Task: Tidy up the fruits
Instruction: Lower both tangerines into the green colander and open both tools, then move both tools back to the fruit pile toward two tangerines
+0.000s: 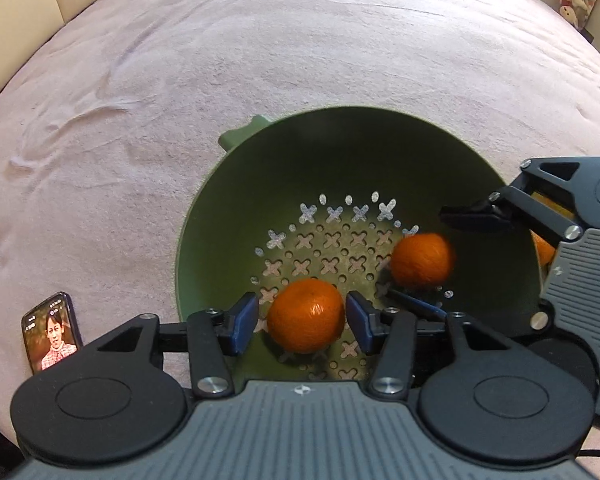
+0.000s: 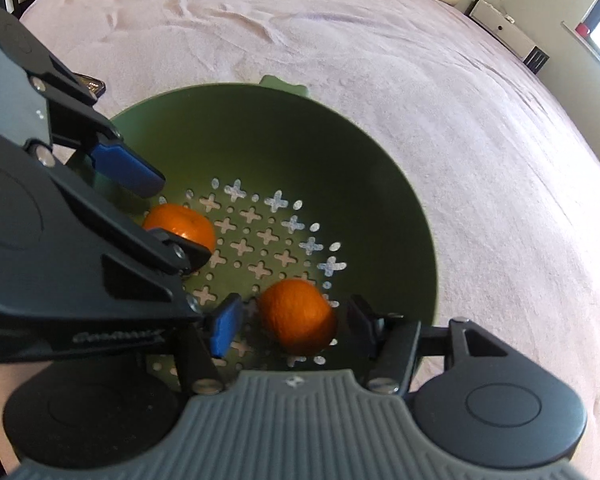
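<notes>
Left wrist view shows a pink plush bedspread (image 1: 180, 100) bearing a round green perforated plastic colander (image 1: 220, 216), with two orange mandarins on its floor. The left gripper (image 1: 302, 320) stands parted around one mandarin (image 1: 306, 316), pads clear; the right gripper (image 2: 290, 322) likewise flanks the other mandarin (image 2: 298, 314). Both fruits look released; next, lift straight out. Each is near-round, no marked long axis.
</notes>
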The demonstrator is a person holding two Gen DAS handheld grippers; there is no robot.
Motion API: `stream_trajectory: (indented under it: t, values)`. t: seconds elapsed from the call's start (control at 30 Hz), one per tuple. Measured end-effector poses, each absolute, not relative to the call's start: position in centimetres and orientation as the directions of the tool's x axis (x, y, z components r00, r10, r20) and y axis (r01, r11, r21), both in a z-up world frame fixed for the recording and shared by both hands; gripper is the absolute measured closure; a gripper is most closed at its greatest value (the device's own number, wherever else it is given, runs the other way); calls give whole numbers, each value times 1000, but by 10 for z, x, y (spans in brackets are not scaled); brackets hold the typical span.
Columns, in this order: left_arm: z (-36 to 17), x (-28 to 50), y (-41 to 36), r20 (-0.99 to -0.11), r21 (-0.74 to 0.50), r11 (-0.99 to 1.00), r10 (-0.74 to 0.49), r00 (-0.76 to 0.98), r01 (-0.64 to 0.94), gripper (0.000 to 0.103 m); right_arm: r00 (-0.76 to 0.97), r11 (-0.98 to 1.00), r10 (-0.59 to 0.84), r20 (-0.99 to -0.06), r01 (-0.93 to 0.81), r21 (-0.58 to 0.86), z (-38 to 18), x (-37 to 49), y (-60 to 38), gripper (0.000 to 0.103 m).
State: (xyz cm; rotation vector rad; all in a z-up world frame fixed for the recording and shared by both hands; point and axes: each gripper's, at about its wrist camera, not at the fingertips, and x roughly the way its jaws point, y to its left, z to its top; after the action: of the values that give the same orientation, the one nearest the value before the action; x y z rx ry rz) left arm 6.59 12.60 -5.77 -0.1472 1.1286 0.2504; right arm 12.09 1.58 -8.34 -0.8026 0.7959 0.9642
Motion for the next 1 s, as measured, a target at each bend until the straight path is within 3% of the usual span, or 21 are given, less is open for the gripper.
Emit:
stream_trajectory:
  t: [0.4,0.6,0.8,1.0]
  values:
    - [-21,49,110,-851,26,976,136,508,-217,35,441,393,409,-799,-875,-282,-47,103,-7,41]
    - [1,39,106,-795,-70,973,80,601,-222,34,519,501,423,-743,-817,-285,-20,87,-42,38]
    - [16,32,82,-721,-88,986,35,692,-141,34,580,672,405,-707,-713,-200,-3,76,-91,37]
    - [20,27,60,-668,-124,989,-21,743,-83,33,687,840,329,-648,-526,-132,5,69,-137,29]
